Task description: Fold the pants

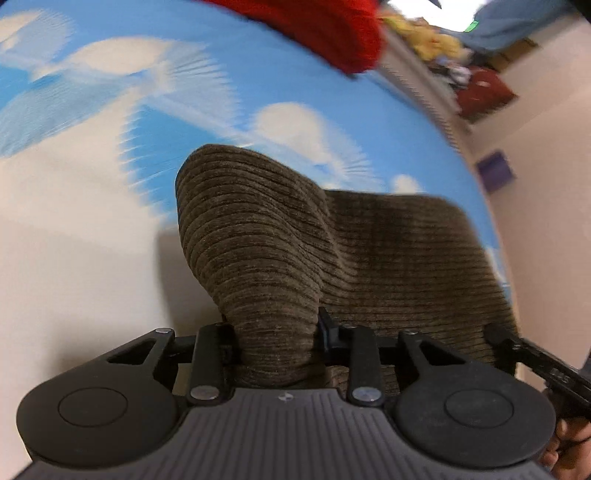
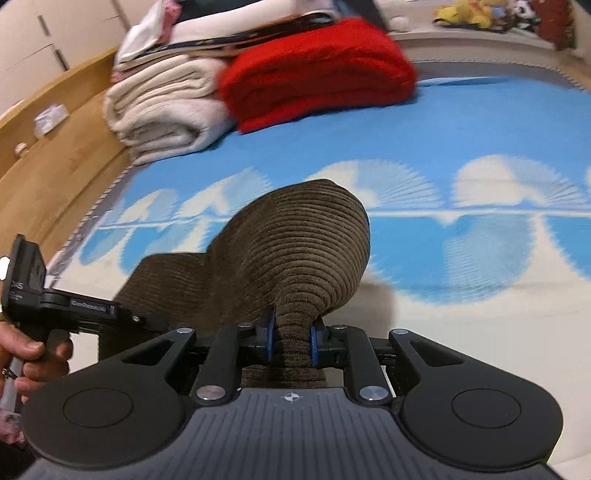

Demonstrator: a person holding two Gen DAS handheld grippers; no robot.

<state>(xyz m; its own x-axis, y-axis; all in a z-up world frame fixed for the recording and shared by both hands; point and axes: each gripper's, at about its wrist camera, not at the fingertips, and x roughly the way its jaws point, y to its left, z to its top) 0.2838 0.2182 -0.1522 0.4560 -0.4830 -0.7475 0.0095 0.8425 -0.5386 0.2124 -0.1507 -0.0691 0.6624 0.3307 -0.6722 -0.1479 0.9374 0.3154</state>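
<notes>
Brown corduroy pants (image 1: 280, 251) hang between both grippers above a bed with a blue and white cloud-pattern cover (image 1: 110, 110). My left gripper (image 1: 275, 332) is shut on a bunched edge of the pants, and the cloth stretches away to the right. My right gripper (image 2: 291, 339) is shut on another bunched edge of the pants (image 2: 295, 251), which spread off to the left. The left gripper's body and the hand holding it show at the left of the right wrist view (image 2: 44, 299). The lower part of the pants is hidden.
A folded red blanket (image 2: 317, 66) and folded cream blankets (image 2: 166, 110) lie at the far side of the bed. A wooden bed frame (image 2: 55, 158) runs along the left. Soft toys (image 2: 465, 14) sit on a ledge beyond.
</notes>
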